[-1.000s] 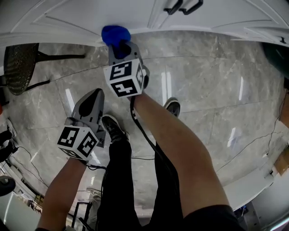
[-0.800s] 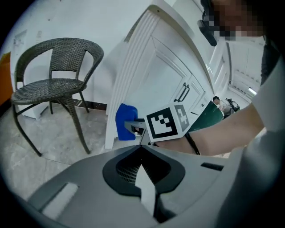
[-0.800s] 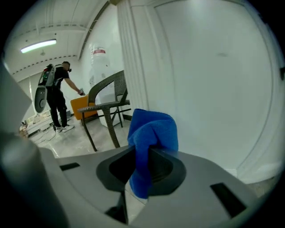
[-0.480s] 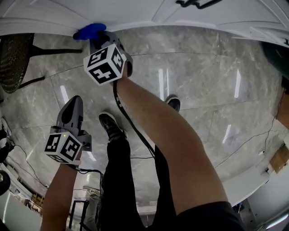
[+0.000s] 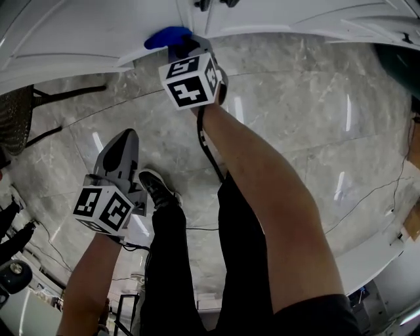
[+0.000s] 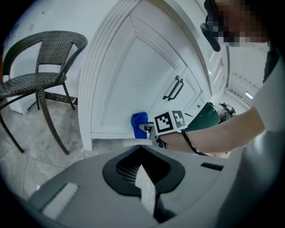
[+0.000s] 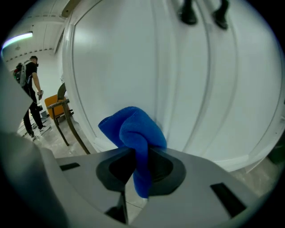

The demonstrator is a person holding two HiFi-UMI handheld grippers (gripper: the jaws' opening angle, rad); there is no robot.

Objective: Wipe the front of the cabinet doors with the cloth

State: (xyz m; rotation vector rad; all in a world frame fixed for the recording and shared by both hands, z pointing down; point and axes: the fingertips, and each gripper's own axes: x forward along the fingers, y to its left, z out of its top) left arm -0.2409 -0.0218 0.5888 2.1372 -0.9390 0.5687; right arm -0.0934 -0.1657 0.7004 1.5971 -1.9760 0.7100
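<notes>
A blue cloth (image 7: 132, 132) is bunched between the jaws of my right gripper (image 7: 137, 161), which is shut on it. The cloth (image 5: 167, 36) presses against the lower part of the white cabinet door (image 7: 133, 58), near the door's bottom rail. In the left gripper view the cloth (image 6: 139, 124) and the right gripper's marker cube (image 6: 170, 121) sit low on the left door (image 6: 133, 75). Two black handles (image 7: 187, 13) show near the seam between the doors. My left gripper (image 5: 125, 143) hangs shut and empty over the floor, well back from the cabinet.
A dark wicker chair (image 6: 42, 62) stands left of the cabinet. Grey marble floor (image 5: 315, 118) lies below, with the person's legs and a shoe (image 5: 156, 185) on it. A cable (image 5: 209, 154) runs down from the right gripper. Another person (image 7: 27, 84) stands far off at left.
The right gripper swept the cloth left along the door's lower edge, then back right toward the door seam. The left gripper stayed low and shut.
</notes>
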